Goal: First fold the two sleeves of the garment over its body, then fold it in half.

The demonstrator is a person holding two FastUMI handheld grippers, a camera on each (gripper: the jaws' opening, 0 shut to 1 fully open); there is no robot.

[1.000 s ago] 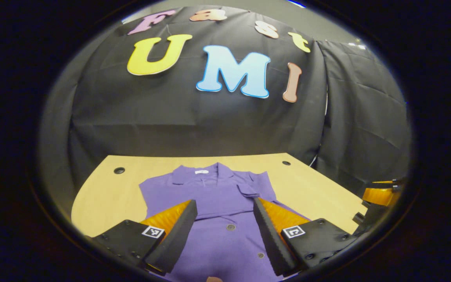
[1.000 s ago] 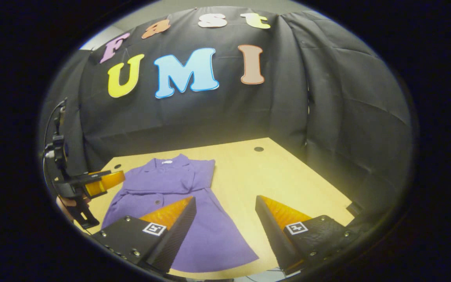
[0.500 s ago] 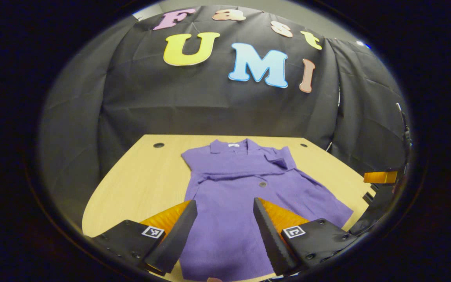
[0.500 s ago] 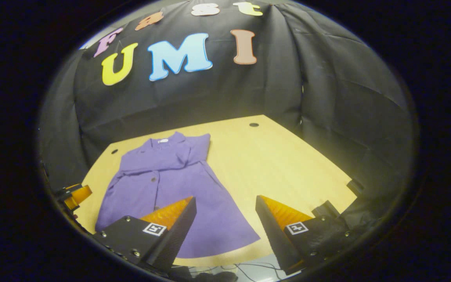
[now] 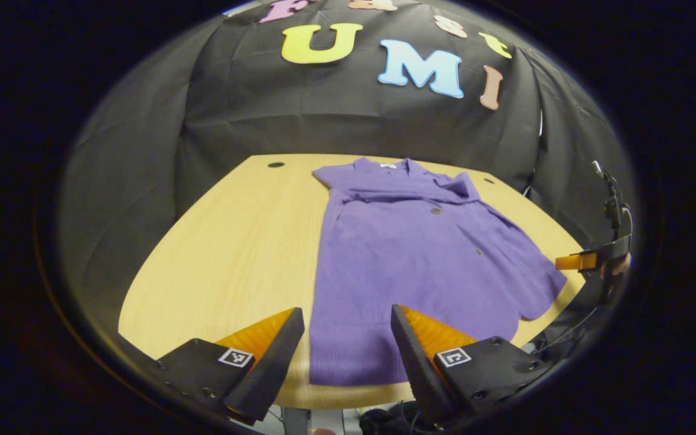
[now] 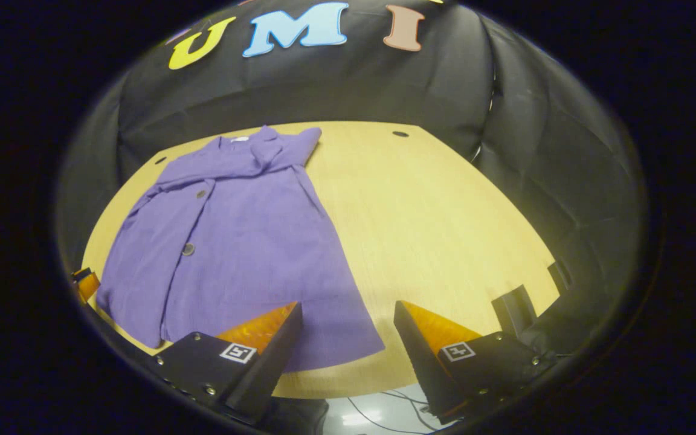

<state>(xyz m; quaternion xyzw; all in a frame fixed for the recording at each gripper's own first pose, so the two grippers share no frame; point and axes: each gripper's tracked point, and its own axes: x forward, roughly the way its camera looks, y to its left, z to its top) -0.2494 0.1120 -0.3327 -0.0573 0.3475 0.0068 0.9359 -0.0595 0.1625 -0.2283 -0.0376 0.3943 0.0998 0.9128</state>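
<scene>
The purple garment (image 5: 420, 254) lay flat on the tabletop (image 5: 233, 241), its long axis running from the collar at the far edge to the hem at the near edge, where the left gripper (image 5: 347, 338) and right gripper (image 6: 348, 338) hung released and empty above its two hem corners.

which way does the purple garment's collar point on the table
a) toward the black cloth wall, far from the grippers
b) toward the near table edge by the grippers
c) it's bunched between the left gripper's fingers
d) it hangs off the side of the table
a: in both views the purple garment lies flat on the table, its collar at the far end by the cloth wall and its hem at the near edge; the left gripper and right gripper are open and hold nothing.
</scene>
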